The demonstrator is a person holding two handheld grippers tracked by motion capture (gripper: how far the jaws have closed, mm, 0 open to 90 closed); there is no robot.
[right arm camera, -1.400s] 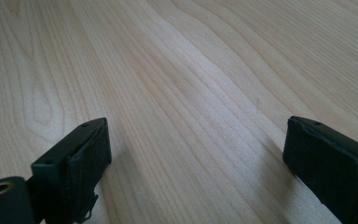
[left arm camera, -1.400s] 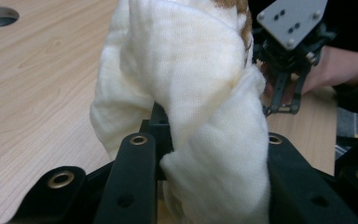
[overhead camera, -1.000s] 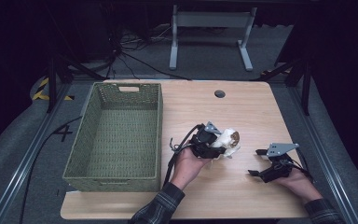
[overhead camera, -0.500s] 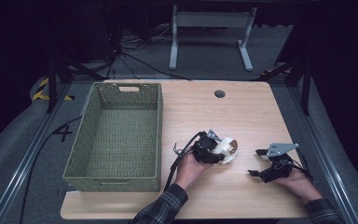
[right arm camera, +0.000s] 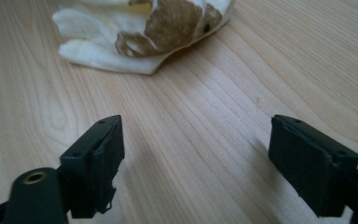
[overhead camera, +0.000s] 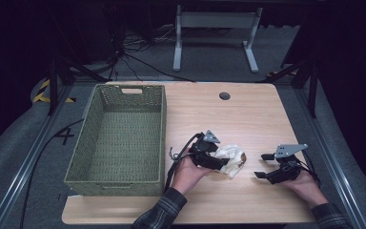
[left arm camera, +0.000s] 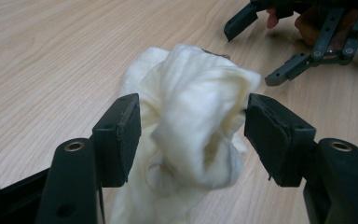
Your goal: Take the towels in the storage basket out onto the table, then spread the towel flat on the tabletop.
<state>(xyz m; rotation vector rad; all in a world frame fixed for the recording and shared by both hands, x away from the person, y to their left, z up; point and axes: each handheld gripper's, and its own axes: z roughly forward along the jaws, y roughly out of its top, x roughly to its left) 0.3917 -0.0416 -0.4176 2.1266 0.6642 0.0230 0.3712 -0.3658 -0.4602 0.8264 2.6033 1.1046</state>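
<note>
A cream-white soft toy with a brown patch lies crumpled on the wooden table, right of centre. My left gripper is at the toy's left side. In the left gripper view the toy bulges up between the pads of the left gripper. Those jaws have just been opening and no longer squeeze it. To the right, my right gripper rests low on the table, open, a short gap from the toy. Its jaws have just been closing slightly, with bare wood between the right gripper's pads.
A green woven basket with nothing inside stands on the left half of the table. A round cable hole sits near the far edge. In the left gripper view the right gripper shows beyond the toy.
My left gripper came down toward the near edge with the toy, which now rests on the table, and its jaws have spread apart. The right hand stayed put.
</note>
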